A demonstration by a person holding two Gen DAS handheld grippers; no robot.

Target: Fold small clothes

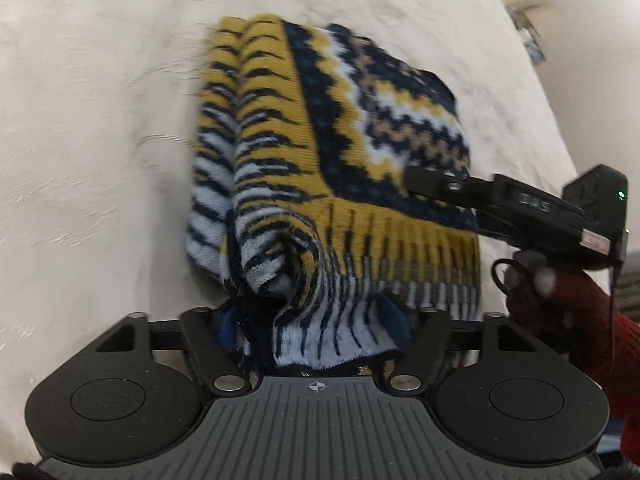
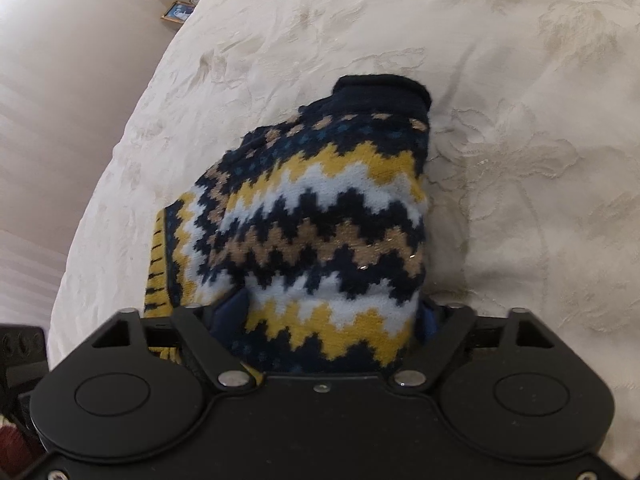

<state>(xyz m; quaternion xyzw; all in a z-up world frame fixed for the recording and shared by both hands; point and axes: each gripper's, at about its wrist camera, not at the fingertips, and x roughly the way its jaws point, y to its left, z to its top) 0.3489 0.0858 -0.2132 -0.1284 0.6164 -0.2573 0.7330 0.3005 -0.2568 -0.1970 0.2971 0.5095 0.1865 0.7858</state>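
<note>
1. Cream cloth with a raised floral pattern (image 2: 520,120) is seen covering the table; pale wall and a small framed picture (image 2: 178,12) are visible beyond its edge in the right wrist view.
2. One knitted garment (image 1: 320,140), patterned in navy, mustard, pale blue and tan zigzags, is shown lying on the cloth, partly lifted at its near end.
3. Its striped inner face is turned outward along one side in the left wrist view, where a rolled fold is formed.
4. The left gripper (image 1: 316,332) is shown with the striped hem bunched between its blue-padded fingers (image 1: 226,326); the fabric is pinched there.
5. The right gripper (image 2: 332,320) is seen closed about the zigzag body of the garment, with cloth filling the gap between its fingers.
6. In the left wrist view the right gripper is seen from the side at the garment's right edge, held by a hand in a red glove (image 1: 560,304).
7. A dark navy collar band (image 2: 384,90) is seen at the garment's far end, resting on the cloth.
</note>
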